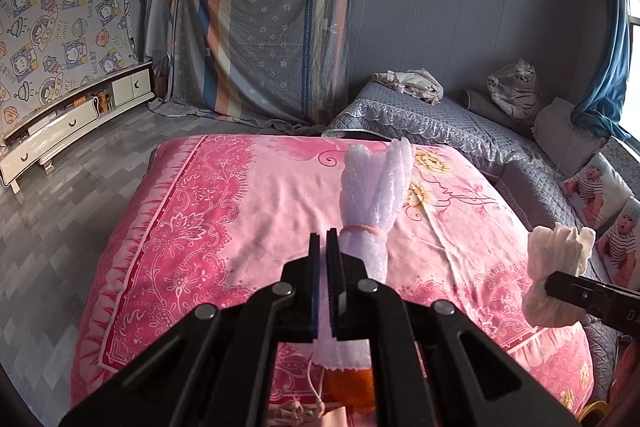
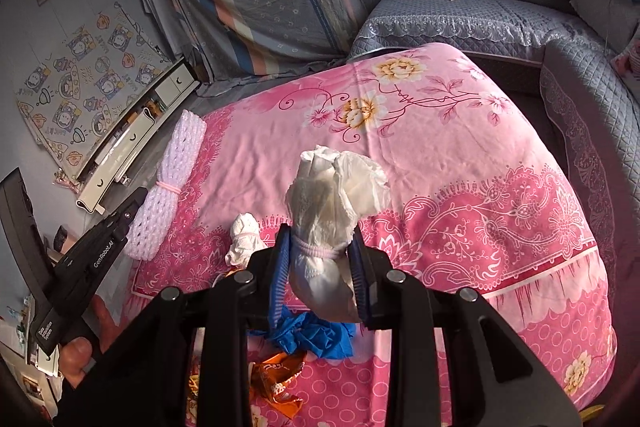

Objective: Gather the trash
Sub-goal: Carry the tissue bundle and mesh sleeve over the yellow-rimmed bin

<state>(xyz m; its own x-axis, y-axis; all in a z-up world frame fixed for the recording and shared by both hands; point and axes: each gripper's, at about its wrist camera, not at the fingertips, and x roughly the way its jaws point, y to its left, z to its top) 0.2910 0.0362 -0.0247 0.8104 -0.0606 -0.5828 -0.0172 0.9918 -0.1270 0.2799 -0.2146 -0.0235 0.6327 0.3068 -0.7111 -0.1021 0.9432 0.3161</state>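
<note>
Gripping a white foam net bundle (image 1: 376, 195), tied w/ a pink band, the left gripper (image 1: 324, 247) has its fingers nearly together, pinching the bundle's lower edge; the bundle sticks up above a pink floral bedspread (image 1: 240, 207). The right gripper (image 2: 320, 251) has its fingers narrow, clamped on a wad of white tissue (image 2: 336, 195) at its banded waist, also lifted off the bed. On the bedspread below: a smaller tied tissue wad (image 2: 246, 239) just left of the right fingers, a crumpled blue glove (image 2: 316, 339) and an orange wrapper (image 2: 280, 383) near the front edge. A hand (image 2: 80, 351) holds the left gripper's handle. Grey quilted sofa (image 1: 440, 115) behind the bed.
</note>
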